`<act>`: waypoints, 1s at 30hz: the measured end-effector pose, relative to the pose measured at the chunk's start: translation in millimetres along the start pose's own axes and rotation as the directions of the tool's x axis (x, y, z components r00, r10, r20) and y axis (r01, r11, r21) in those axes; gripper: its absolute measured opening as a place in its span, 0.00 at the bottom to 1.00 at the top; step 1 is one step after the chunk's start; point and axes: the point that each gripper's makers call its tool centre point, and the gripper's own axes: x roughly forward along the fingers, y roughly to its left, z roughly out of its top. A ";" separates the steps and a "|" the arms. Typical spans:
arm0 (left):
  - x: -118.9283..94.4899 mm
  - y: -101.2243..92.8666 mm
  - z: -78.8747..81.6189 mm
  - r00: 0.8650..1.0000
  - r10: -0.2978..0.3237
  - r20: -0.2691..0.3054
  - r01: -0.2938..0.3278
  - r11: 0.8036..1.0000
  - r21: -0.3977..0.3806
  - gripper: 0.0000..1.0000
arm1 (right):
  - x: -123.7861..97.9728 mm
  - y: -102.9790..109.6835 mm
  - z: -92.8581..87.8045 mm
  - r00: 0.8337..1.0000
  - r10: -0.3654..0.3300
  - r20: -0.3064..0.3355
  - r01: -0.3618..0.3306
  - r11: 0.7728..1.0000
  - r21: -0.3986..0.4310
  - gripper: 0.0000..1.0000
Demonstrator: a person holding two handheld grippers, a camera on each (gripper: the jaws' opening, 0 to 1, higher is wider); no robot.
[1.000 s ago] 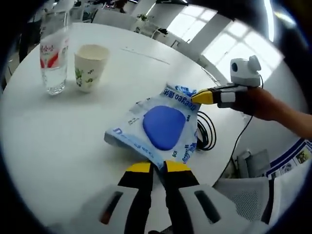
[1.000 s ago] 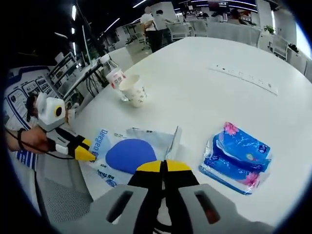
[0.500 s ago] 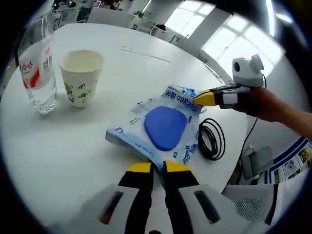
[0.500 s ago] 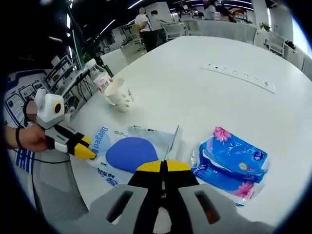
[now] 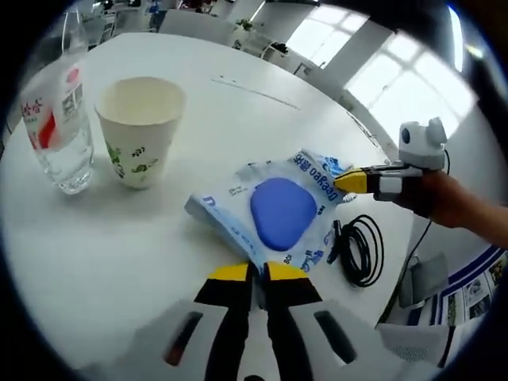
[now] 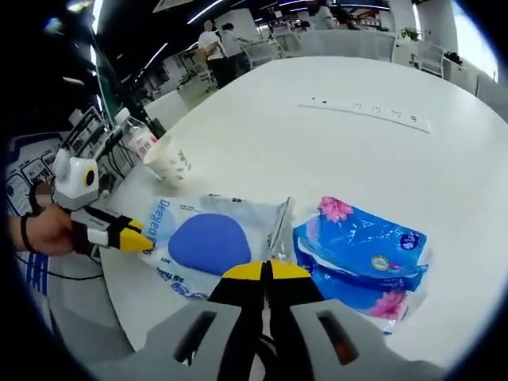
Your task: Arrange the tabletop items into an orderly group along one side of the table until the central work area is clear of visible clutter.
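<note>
Large round white worktop (image 5: pixel 119 254), glossy, its edge curving away on both sides. Recessed socket strip (image 6: pixel 365 113) set into its far part. Bright windows (image 5: pixel 381 71) with pale frames beyond worktop in left gripper view, daylight blown out. Office chairs (image 6: pixel 266 51) and further tables behind, people standing (image 6: pixel 213 49) among them. Dark ceiling with strip lights (image 6: pixel 208 9). Shelving or racks (image 6: pixel 91 131), possibly, at room's edge, too blurred to confirm. Blue-and-white wall panel (image 5: pixel 468 278) low in left gripper view.

"Deeyeo" is printed in blue on the wipes pack (image 6: pixel 208 242)
</note>
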 end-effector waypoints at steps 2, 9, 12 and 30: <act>5.2 2.0 5.7 1.000 0.005 0.006 -0.005 1.000 -0.006 0.02 | -2.3 -4.6 -2.4 1.000 -0.011 0.002 0.011 1.000 0.013 0.00; 15.0 11.2 23.8 0.999 0.022 0.038 -0.020 0.999 -0.037 0.00 | -7.4 -13.7 -10.9 1.000 -0.029 0.004 0.028 0.998 0.047 0.00; 19.9 16.6 32.3 0.999 0.031 0.044 -0.030 0.999 -0.034 0.00 | -7.4 -15.4 -13.9 0.999 -0.035 0.005 0.035 0.997 0.071 0.00; 3.2 28.9 22.9 0.997 -0.014 0.080 0.024 0.993 -0.119 0.21 | -9.9 -11.8 -29.9 1.000 -0.021 0.006 0.020 0.996 0.091 0.07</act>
